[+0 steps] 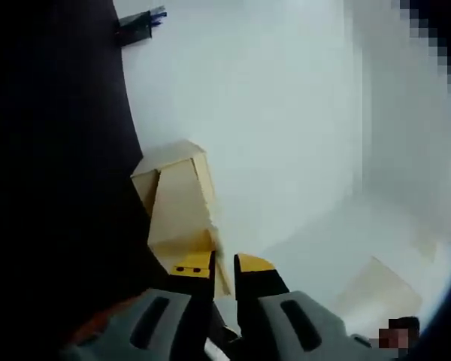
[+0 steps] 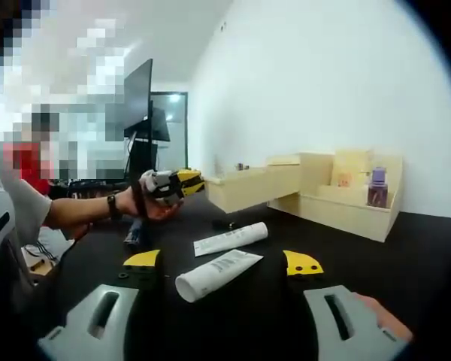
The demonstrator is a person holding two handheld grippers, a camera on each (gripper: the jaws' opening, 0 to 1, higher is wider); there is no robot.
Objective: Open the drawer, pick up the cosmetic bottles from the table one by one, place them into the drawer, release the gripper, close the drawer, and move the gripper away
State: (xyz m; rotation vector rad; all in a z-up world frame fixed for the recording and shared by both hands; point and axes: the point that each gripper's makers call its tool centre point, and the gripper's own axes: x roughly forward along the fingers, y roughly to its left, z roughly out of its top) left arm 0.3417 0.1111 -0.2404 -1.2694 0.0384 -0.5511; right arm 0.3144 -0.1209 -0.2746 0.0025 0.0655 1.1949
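In the right gripper view, the right gripper (image 2: 224,263) is held low over a black table (image 2: 428,248) with its yellow-tipped jaws spread wide and nothing between them. Two white cosmetic tubes lie on the table ahead of it: the nearer tube (image 2: 216,274) sits between the jaw tips, not touched by either, and the farther tube (image 2: 231,238) lies just beyond it. A small dark bottle (image 2: 134,233) lies to the left, near the person's hand (image 2: 152,208). That hand holds the left gripper (image 2: 182,183) up at the pulled-out drawer (image 2: 244,188) of a light wooden organizer (image 2: 346,197) standing against the white wall. A purple-capped bottle (image 2: 376,188) stands on the organizer's stepped shelf, and a monitor (image 2: 138,94) stands at the far left. In the left gripper view, the left gripper (image 1: 224,265) has its jaws nearly together with only a narrow gap; whether they hold anything cannot be told. The blurred wooden drawer (image 1: 179,203) lies just beyond the jaw tips, against the white wall.
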